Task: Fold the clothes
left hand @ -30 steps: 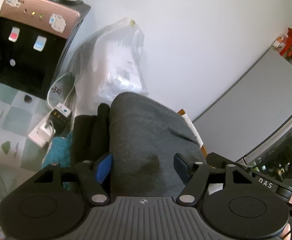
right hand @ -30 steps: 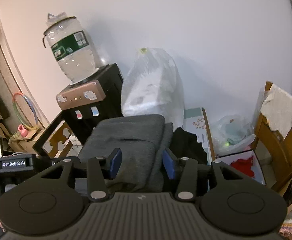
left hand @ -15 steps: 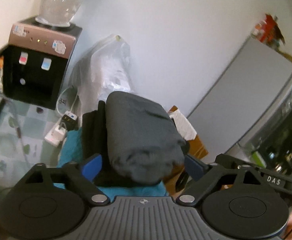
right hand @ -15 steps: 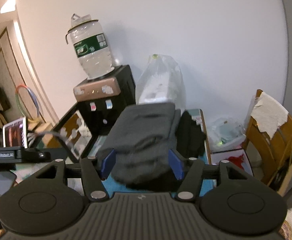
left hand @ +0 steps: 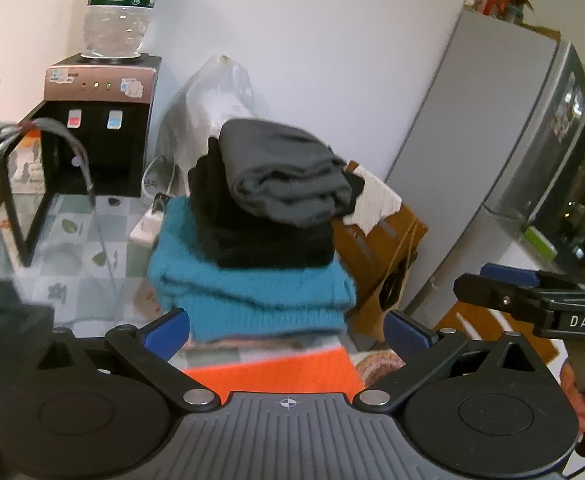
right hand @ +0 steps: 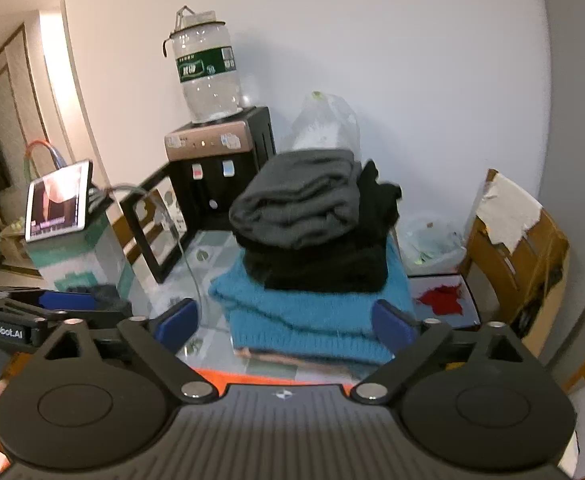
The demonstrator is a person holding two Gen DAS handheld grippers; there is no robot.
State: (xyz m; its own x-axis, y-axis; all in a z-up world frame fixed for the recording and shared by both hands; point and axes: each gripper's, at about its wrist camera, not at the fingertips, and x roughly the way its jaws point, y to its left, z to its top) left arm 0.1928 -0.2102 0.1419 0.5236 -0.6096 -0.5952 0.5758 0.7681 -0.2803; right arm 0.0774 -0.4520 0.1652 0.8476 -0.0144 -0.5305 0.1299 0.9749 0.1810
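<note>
A folded grey garment point(left hand: 288, 176) point(right hand: 300, 200) lies on top of a stack, over a black garment point(left hand: 264, 236) point(right hand: 324, 264) and a teal knit sweater point(left hand: 252, 292) point(right hand: 312, 316). Orange cloth point(left hand: 272, 372) shows under the stack's near edge. My left gripper point(left hand: 286, 332) stands back from the stack. Its jaws are opening wide, and nothing is pressed between the blue pads. My right gripper point(right hand: 286, 320) is also drawn back. Its jaws are opening too, and they hold nothing.
A water dispenser point(left hand: 100, 120) point(right hand: 220, 160) and a white plastic bag point(left hand: 216, 104) stand behind the stack on the glass table point(left hand: 72, 240). A wooden chair point(right hand: 512, 256) is on the right, beside a grey fridge point(left hand: 492, 140). A lit tablet point(right hand: 58, 200) stands at left. Dark cloth point(left hand: 0, 340) lies near left.
Both grippers have let go of the grey garment and pulled back from it, their jaws widening. The garment now rests on top of the stack, which looks smaller and farther.
</note>
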